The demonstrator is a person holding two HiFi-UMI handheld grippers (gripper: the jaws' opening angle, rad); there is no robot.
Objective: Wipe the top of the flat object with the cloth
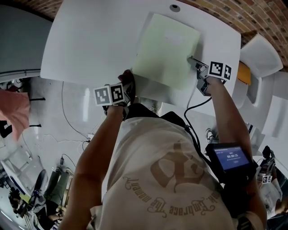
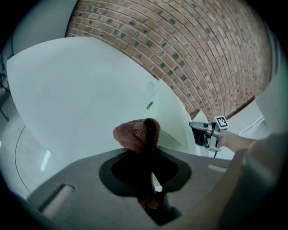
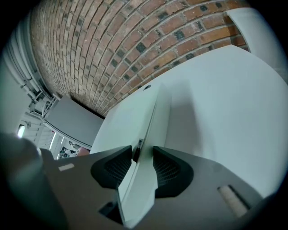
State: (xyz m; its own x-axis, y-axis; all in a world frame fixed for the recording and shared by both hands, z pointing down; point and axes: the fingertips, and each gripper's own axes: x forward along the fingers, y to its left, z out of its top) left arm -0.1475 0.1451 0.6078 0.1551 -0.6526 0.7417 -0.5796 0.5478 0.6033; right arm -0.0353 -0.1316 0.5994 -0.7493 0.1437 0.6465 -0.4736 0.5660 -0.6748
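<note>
Left gripper view shows your left gripper (image 2: pixel 147 155) clamped tight on a rust-brown cloth (image 2: pixel 137 134). A thin strip of the fabric is pinched between the jaws and a bunched fold stands out past the tips. The bunch sits over the white counter (image 2: pixel 67 90), just beside the near corner of the pale green flat object (image 2: pixel 167 114). Whether the cloth touches that object cannot be told.

In the right gripper view, your right gripper (image 3: pixel 143 155) has its jaws nearly together, gripping the thin edge of the flat object (image 3: pixel 153 117). The sheet runs away from the jaws as a narrow pale band and throws a soft shadow on the counter (image 3: pixel 225 103).

From the head view, the flat object (image 1: pixel 166 51) lies on the counter (image 1: pixel 90 40), towards its near right part. The left gripper (image 1: pixel 128 86) is at the sheet's near left corner with the cloth (image 1: pixel 127 75). The right gripper (image 1: pixel 191 61) holds the sheet's right edge. Both of your arms reach forward over the counter's near edge.

A small round fitting (image 1: pixel 174 7) sits at the far side of the counter. Beyond it runs a red brick wall (image 1: pixel 252 13). White chairs (image 1: pixel 261 56) stand to the right, and a pale glossy floor (image 1: pixel 76 112) with thin cables lies below.
</note>
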